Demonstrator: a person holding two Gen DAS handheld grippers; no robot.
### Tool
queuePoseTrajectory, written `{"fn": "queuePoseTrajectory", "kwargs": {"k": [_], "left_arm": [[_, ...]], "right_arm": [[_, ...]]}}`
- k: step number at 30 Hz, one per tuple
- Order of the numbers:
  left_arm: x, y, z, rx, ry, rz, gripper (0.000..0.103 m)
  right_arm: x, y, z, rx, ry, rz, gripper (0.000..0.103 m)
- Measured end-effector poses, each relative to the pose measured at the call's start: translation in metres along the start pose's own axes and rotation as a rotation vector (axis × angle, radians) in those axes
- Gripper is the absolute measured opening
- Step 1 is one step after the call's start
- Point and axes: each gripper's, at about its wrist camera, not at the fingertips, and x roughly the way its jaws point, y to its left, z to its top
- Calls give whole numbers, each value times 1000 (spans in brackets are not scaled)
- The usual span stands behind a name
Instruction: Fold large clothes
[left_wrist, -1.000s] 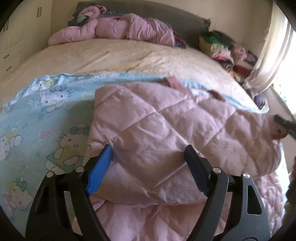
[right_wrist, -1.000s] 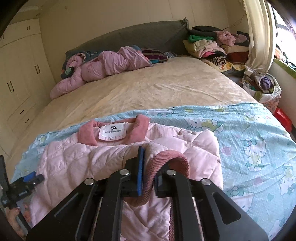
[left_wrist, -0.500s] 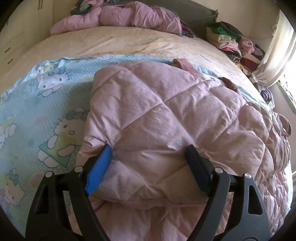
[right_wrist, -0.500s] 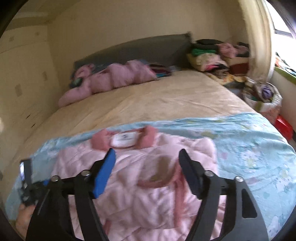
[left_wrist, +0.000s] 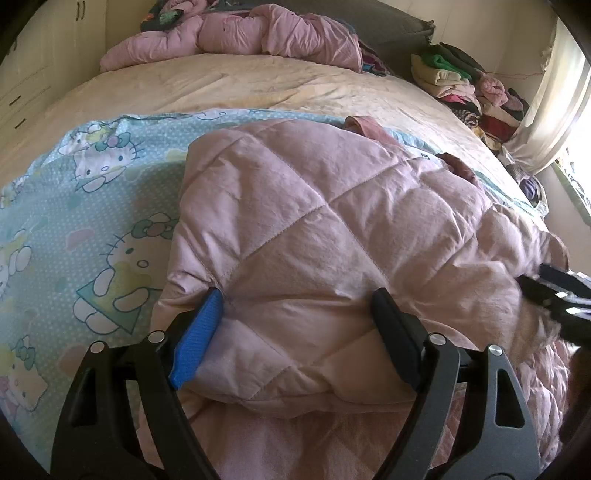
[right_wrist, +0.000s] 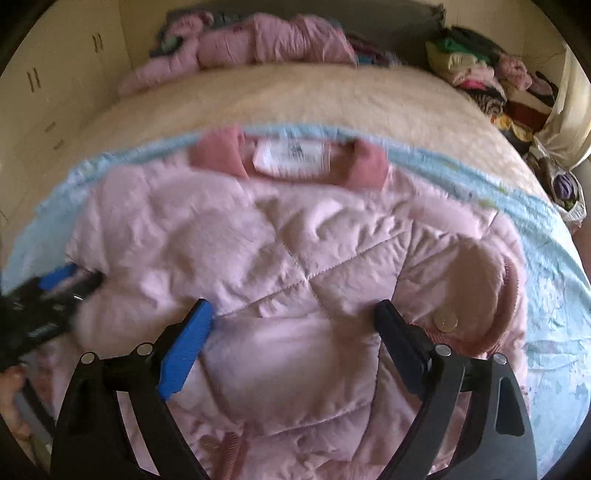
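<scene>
A pale pink quilted jacket (left_wrist: 314, 206) lies folded on a blue cartoon-cat sheet (left_wrist: 92, 221). My left gripper (left_wrist: 299, 299) stands open low over the jacket's folded left part, with padded cloth bulging between its fingers. In the right wrist view the jacket (right_wrist: 295, 240) shows its darker pink collar (right_wrist: 221, 151) and white label (right_wrist: 291, 157) at the far side. My right gripper (right_wrist: 293, 308) hovers over the jacket's middle, jaws opening, nothing pinched. The ribbed cuff with a snap button (right_wrist: 446, 320) lies loose by its right finger. Each gripper shows at the other view's edge.
The sheet (right_wrist: 554, 258) covers the near part of a beige bed (left_wrist: 221, 85). A crumpled pink garment (left_wrist: 258, 37) lies at the headboard. Stacked folded clothes (left_wrist: 461, 85) sit at the far right by a curtain (left_wrist: 546, 110). Wardrobe doors (right_wrist: 44, 92) stand on the left.
My right gripper let go of the ribbed cuff, opened wide and dropped closer over the jacket. The cuff now rests on the jacket. My left gripper has barely shifted.
</scene>
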Motion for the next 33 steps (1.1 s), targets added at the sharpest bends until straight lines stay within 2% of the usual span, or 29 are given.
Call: {"fn": "queuePoseTrajectory", "kwargs": {"k": [5,9,13,19,23,27,33], "left_arm": [[1,-1,1,4,2,4,75],[0,0,1,2,2,5,75],[-9,-1,6,1,16,-1,75],[-25,-4,11,-7,21,-32,94],[-37,-9,15,-6,17,-27,94],[-54,-14,18,-4,-7,-61,94],[-74,-24,15,40,-12,-18,94]], "right_arm": [[22,0,-7,21,3,-7,95],[24,1,-9,35,-16,-8,96],[2,-7,-13,83,-47,50,97],[-37,-26,-24,193,-120,110,98],[-54,-34,-30,225,-134,129,99],[-68,-36,-34,238,-152,130,99],[-89,-34,-36,246,-186,152,99]]}}
